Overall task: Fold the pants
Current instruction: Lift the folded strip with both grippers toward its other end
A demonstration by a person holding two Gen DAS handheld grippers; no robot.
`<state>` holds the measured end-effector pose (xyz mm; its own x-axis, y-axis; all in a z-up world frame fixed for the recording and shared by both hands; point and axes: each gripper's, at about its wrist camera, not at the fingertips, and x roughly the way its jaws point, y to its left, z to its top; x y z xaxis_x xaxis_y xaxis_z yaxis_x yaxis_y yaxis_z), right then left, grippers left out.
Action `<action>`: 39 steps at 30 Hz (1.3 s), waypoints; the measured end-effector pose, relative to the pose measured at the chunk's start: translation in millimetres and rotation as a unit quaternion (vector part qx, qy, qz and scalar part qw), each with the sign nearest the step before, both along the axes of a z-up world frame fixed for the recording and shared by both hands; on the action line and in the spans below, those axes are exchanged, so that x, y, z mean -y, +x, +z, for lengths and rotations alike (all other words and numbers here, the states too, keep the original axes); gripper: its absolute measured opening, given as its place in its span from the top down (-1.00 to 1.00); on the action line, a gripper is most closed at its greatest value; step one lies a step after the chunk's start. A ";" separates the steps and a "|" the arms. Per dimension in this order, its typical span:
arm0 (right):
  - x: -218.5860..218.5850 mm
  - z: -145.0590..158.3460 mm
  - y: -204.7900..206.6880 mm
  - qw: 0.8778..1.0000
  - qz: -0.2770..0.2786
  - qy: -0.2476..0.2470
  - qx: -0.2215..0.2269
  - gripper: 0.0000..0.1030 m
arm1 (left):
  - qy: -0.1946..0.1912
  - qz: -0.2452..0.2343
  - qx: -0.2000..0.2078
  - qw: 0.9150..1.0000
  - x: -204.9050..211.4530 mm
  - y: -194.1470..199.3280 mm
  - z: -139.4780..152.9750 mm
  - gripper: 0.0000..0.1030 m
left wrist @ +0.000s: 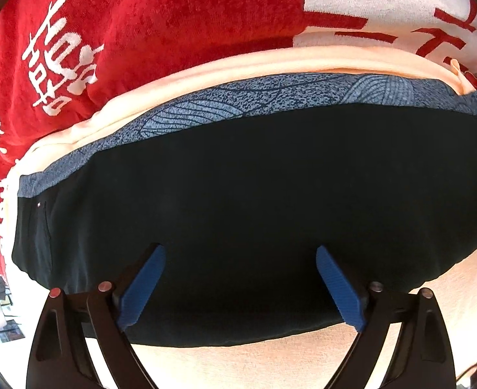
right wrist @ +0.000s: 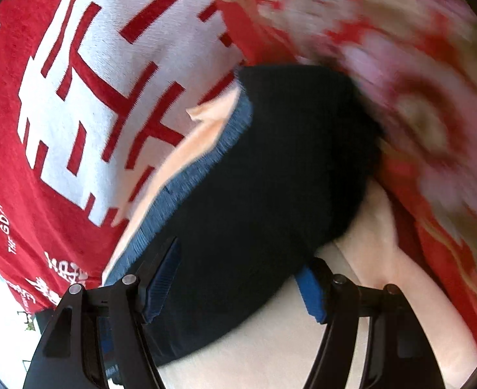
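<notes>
The black pants [left wrist: 238, 201] lie folded on a pale peach cloth [left wrist: 271, 366], with a blue-grey patterned waistband [left wrist: 271, 97] along their far edge. My left gripper [left wrist: 240, 259] is open, its blue pads spread over the near part of the pants with nothing between them. In the right wrist view the pants [right wrist: 271, 168] and their waistband [right wrist: 206, 159] run diagonally. My right gripper [right wrist: 238, 269] is open over the pants' near corner; this view is motion-blurred.
A red blanket with white characters [left wrist: 125, 32] lies beyond the pants; it also shows in the right wrist view [right wrist: 60, 113]. A red floral fabric [right wrist: 400, 81] is at the right. The peach cloth [right wrist: 352, 340] extends under the right gripper.
</notes>
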<state>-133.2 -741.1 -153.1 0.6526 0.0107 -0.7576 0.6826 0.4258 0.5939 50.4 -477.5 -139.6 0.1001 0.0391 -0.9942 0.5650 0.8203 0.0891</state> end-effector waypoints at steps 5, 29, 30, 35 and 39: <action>4.8 -4.5 1.6 0.999 -0.004 -0.007 -0.037 0.42 | -0.006 0.002 -0.006 1.000 2.2 0.0 9.6 -0.47; -75.4 105.7 57.9 0.954 0.212 -0.204 -0.053 0.73 | -0.139 -0.063 -0.024 0.988 52.8 -23.7 32.9 -0.19; -86.2 111.0 64.2 0.948 0.225 -0.215 -0.058 0.73 | -0.139 -0.056 -0.012 0.989 39.4 -19.4 39.4 -0.19; -164.0 118.3 103.9 0.909 0.288 -0.285 -0.100 0.63 | -0.120 -0.025 0.020 0.992 -54.8 14.1 62.3 -0.19; -237.2 92.7 140.6 0.868 0.345 -0.325 -0.148 0.52 | -0.088 0.021 0.017 0.996 -134.2 43.8 52.3 -0.19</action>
